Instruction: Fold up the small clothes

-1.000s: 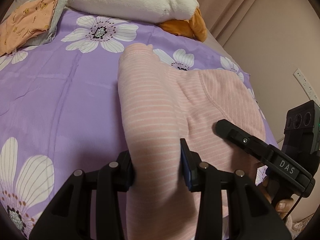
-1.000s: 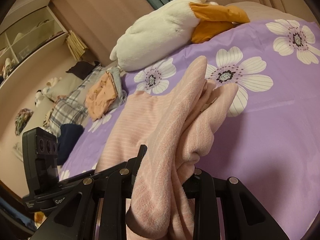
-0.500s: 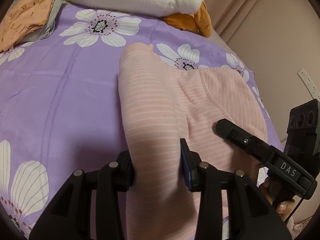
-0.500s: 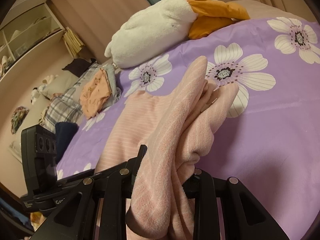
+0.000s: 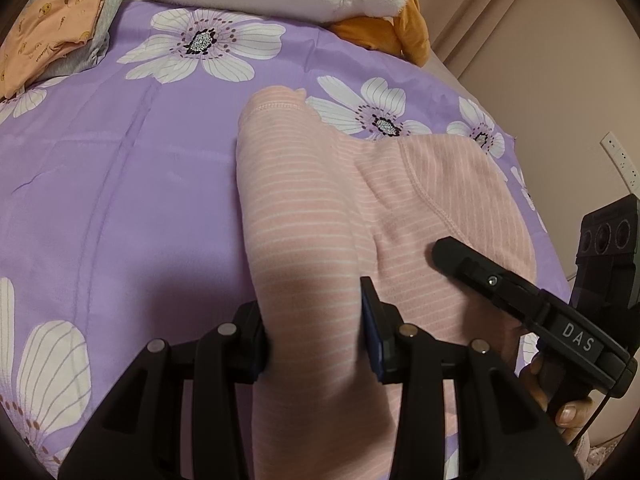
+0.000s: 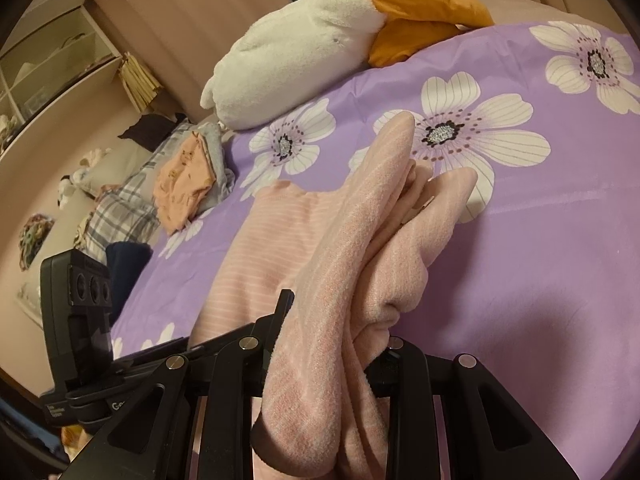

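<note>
- Your left gripper (image 5: 314, 332) sits at the bottom centre of the left wrist view, both pads clamped on a fold of the pink striped garment (image 5: 312, 208); the cloth fills the gap between them.
- In that view the garment runs from the jaws up to the middle of the frame, lying on the purple floral bedsheet (image 5: 120, 184), with its hemmed end toward the upper centre.
- Your right gripper (image 5: 500, 280) enters the same view from the lower right, its finger lying over the garment's right part; fingertips of your hand (image 5: 568, 412) show beneath it.
- In the right wrist view, your right gripper (image 6: 332, 360) is at the bottom centre, pads pressed on a bunched, thicker gather of the same garment (image 6: 360, 240), which rises toward the frame centre.
- Your left gripper (image 6: 280, 312) shows at the lower left of that view, touching the garment's flat part.
- A white plush toy with orange parts (image 6: 320, 40) lies at the top of the frame, on the sheet's far edge.
- A stack of folded clothes, orange piece on top (image 6: 184, 176), lies at centre left, well apart from the garment.
- A wall power strip (image 5: 622, 160) shows at the right edge of the left wrist view.
</note>
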The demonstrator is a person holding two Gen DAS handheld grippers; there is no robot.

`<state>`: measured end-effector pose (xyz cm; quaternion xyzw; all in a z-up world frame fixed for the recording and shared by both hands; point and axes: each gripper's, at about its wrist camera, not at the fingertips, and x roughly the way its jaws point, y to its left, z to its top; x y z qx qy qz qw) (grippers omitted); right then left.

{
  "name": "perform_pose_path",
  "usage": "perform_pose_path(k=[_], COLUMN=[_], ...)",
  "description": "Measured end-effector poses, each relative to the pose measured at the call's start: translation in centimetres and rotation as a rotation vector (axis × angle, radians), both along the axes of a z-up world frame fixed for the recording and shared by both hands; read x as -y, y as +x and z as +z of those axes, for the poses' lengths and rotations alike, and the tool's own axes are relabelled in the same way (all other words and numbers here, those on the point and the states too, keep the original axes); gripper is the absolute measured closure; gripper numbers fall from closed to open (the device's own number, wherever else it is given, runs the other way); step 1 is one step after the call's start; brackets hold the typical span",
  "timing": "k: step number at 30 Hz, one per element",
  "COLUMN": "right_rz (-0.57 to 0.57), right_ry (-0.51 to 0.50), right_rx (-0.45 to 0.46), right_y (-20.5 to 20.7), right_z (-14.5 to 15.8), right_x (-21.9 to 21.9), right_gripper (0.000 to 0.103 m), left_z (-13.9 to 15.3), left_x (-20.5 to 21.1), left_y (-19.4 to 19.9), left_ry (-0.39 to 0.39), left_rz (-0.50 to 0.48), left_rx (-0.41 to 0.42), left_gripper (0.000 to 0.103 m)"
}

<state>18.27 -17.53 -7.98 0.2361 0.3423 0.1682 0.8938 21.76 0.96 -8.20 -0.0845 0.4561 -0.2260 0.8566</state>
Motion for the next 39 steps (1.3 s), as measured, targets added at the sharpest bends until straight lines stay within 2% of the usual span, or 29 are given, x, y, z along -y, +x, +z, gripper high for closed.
perform_pose_path(k=[24, 39], right_rz=[-0.043, -0.054], right_ry=[0.01, 0.026], right_rx=[-0.098, -0.121], right_y=[0.6, 0.4], right_z=[-2.2, -2.6], right_x=[1.5, 1.9], right_gripper=[0.075, 0.075], left_z=[-0.5, -0.6], left_x=[0.1, 0.0], left_y=[0.2, 0.2], left_ry=[0.022, 0.036], left_rz=[-0.001, 0.004], left_rx=[-0.009, -0.014], left_gripper=[0.057, 0.053])
